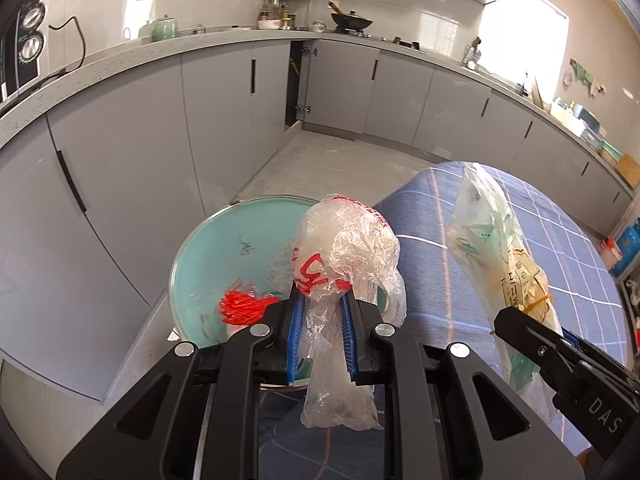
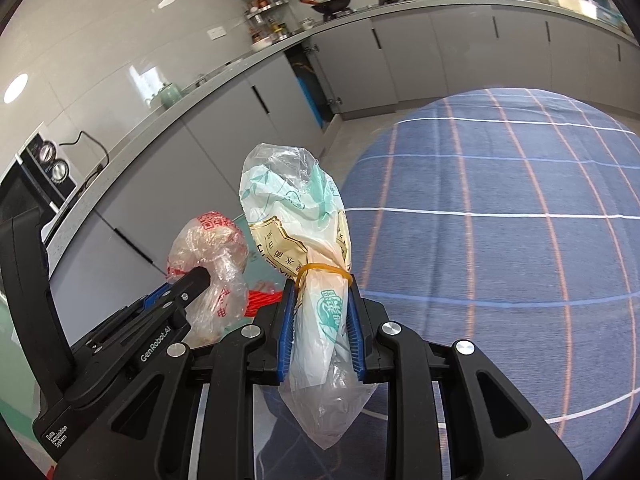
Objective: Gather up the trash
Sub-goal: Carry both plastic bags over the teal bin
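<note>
My left gripper is shut on a crumpled clear plastic bag with red print, held above the teal bin. Red mesh netting lies inside the bin. My right gripper is shut on a clear bag with green and yellow print, bound by a yellow rubber band. That bag also shows in the left wrist view, right of the red-print bag. The red-print bag and left gripper show in the right wrist view, to the left.
A table with a blue checked cloth lies under and right of both grippers. Grey kitchen cabinets and a countertop curve around behind. One cabinet door stands open. Tiled floor lies beyond the bin.
</note>
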Action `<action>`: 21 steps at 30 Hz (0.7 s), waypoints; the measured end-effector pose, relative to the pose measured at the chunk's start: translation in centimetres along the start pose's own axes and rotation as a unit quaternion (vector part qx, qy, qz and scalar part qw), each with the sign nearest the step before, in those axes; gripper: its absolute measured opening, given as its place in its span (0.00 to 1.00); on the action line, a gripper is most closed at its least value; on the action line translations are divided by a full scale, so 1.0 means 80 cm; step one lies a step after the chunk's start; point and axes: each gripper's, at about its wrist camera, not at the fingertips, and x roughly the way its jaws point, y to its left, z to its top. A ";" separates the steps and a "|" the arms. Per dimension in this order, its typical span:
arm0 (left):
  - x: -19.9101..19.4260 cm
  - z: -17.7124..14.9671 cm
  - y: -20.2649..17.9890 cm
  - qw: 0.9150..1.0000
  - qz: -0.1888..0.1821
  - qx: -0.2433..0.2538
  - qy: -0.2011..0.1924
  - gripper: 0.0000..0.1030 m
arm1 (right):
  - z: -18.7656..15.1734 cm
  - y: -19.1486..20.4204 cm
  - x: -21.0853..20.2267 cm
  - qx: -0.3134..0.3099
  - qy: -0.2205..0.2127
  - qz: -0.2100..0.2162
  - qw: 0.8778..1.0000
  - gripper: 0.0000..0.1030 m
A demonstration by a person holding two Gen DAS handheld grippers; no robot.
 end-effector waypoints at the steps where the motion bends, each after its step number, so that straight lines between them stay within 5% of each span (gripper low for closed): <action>1: -0.001 0.000 0.004 1.000 0.002 -0.003 -0.001 0.17 | 0.000 0.005 0.002 -0.004 0.001 0.003 1.000 0.24; 21: 0.001 0.006 0.051 0.998 0.027 -0.047 -0.005 0.17 | 0.010 0.072 0.039 -0.038 0.020 0.041 0.998 0.24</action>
